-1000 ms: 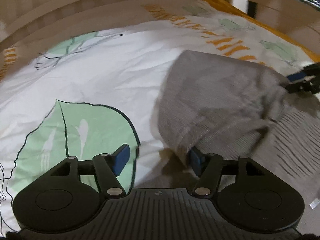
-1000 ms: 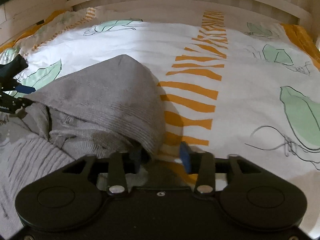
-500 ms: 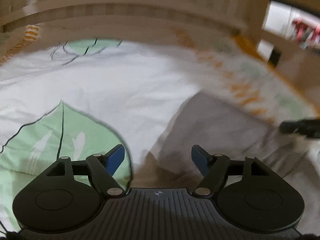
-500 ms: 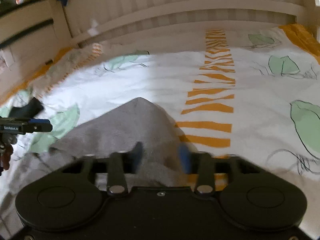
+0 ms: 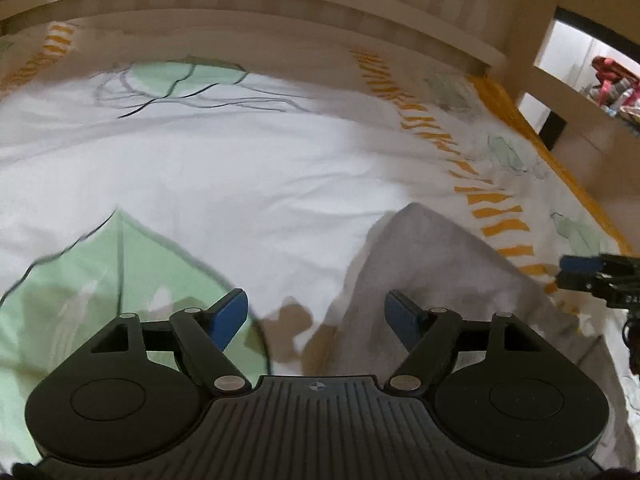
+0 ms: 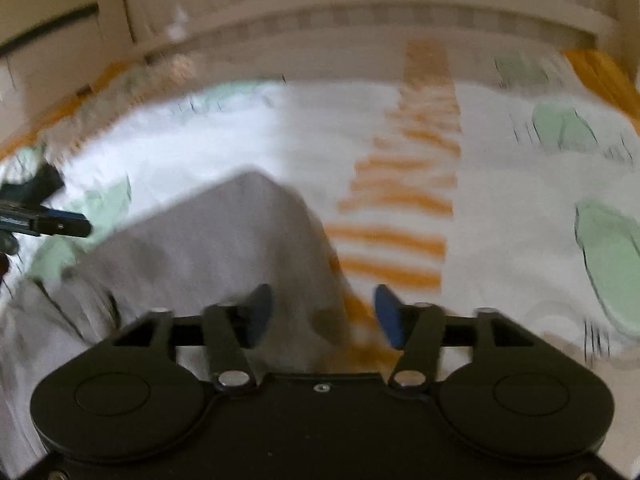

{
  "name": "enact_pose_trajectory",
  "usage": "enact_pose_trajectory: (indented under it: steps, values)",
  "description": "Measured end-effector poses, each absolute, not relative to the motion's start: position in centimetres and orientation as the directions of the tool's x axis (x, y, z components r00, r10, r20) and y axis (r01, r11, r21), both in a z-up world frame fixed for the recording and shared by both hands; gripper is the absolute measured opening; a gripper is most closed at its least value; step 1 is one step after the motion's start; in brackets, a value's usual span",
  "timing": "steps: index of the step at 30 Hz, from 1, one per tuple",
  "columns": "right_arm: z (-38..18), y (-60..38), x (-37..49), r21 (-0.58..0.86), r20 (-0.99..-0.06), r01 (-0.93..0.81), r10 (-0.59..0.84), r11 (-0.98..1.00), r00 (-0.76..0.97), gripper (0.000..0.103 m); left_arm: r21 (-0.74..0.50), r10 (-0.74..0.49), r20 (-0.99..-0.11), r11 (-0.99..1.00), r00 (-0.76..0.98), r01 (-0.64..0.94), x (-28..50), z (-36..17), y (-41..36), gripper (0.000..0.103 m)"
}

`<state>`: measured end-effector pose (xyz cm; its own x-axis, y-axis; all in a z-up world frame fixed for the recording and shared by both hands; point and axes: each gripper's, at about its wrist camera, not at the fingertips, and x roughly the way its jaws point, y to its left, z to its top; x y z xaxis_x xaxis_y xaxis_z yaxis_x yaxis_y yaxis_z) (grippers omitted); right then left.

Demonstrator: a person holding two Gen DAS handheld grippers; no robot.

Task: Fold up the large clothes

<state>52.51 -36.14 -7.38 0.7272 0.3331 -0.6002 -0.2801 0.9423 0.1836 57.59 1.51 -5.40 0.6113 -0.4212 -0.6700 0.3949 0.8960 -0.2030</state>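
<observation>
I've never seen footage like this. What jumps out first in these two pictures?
First, the grey knitted garment, lying in a folded heap on a bed cover printed with green leaves and orange stripes. Next, the black tools with blue tips at the bottom of each view: the left hand-held gripper and the right hand-held gripper, both open. The right one's jaws have just been opening, with the garment's edge lying between them, unpinched.

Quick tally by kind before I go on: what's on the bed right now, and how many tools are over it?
Grey garment: 1
Printed bed cover: 1
Tools: 2, left tool, right tool; both open, neither gripping the garment
Total: 4
</observation>
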Motion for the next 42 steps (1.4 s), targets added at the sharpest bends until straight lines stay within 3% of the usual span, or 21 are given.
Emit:
enact_pose_trajectory:
  steps: [11,15,16,17,18,19,23,30,35,39,42]
  values:
    - [-9.5,-32.4,60.9,0.245,-0.663,-0.311,0.393,0.918,0.638,0.066,-0.109,-0.405,-0.769,0.845,0.494,0.523,61.6,-8.9,-4.7,0.074]
    - [-10.5,-32.5,61.9,0.269,-0.683,-0.31,0.407,0.912,0.606,0.066,-0.15,-0.422,-0.775,0.846,0.47,0.512,62.6,-9.4,-4.3,0.074]
    - [-10.7,-32.5,62.1,0.272,-0.688,-0.313,0.411,0.91,0.598,0.066,-0.168,-0.436,-0.771,0.842,0.464,0.512,62.6,-9.4,-4.1,0.065]
    - [-10.9,-32.5,62.1,0.273,-0.691,-0.317,0.414,0.908,0.592,0.06,-0.191,-0.461,-0.759,0.832,0.46,0.52,62.6,-9.4,-3.8,0.032]
    - [-10.9,-32.5,62.0,0.272,-0.692,-0.323,0.417,0.907,0.589,0.032,-0.207,-0.479,-0.749,0.826,0.457,0.525,62.7,-9.2,-3.7,0.008]
    - [-10.9,-32.4,61.9,0.265,-0.695,-0.318,0.409,0.91,0.591,0.016,-0.215,-0.487,-0.74,0.825,0.463,0.523,62.4,-9.0,-3.6,0.004]
    - [-9.2,-32.2,60.4,0.228,-0.652,-0.335,0.399,0.914,0.645,0.012,-0.091,-0.472,-0.681,0.813,0.56,0.575,59.5,-7.2,-4.3,0.004]
    - [-4.1,-32.7,53.9,0.157,-0.516,-0.392,0.413,0.907,0.75,0.009,-0.042,-0.548,-0.492,0.791,0.676,0.611,52.0,-2.1,-2.5,0.004]
    - [-0.7,-32.4,46.5,0.07,-0.43,-0.453,0.436,0.889,0.79,0.009,0.04,-0.597,-0.403,0.746,0.694,0.665,43.8,0.2,-0.5,0.004]
    - [0.7,-31.9,39.9,0.016,-0.402,-0.497,0.461,0.868,0.792,0.009,0.113,-0.635,-0.391,0.685,0.666,0.72,37.3,0.3,0.7,0.004]
    - [0.4,-31.1,34.9,-0.044,-0.42,-0.535,0.47,0.844,0.776,0.009,0.173,-0.659,-0.432,0.609,0.615,0.774,32.6,-1.2,0.7,0.004]
